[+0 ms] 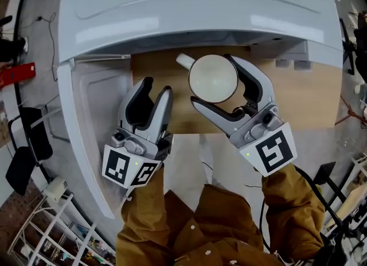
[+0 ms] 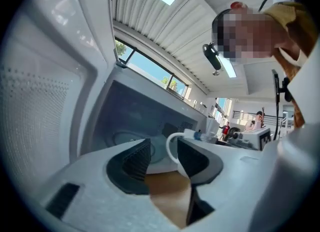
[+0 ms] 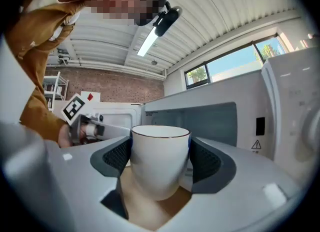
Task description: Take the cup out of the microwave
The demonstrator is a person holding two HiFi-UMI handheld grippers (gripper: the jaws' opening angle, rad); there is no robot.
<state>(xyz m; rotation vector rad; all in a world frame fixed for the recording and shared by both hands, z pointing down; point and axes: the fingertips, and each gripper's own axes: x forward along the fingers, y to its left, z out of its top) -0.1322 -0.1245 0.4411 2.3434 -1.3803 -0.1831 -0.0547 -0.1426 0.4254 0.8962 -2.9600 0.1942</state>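
Note:
A white cup (image 1: 212,78) with a thin dark rim is held just in front of the white microwave's (image 1: 195,12) open cavity, over the wooden tabletop. My right gripper (image 1: 217,82) is shut on it, one pad on each side of its body (image 3: 160,161). The cup's handle (image 1: 184,61) points towards the left gripper. My left gripper (image 1: 157,87) hangs to the cup's left beside the open door (image 1: 86,121), jaws apart with nothing between them. In the left gripper view only the cup's handle (image 2: 168,147) shows past the jaws.
The microwave door stands swung open at the left. A wooden tabletop (image 1: 309,98) runs under the microwave's front edge. The glass turntable (image 2: 125,138) lies inside the cavity. White shelving (image 1: 51,230) stands on the floor at lower left.

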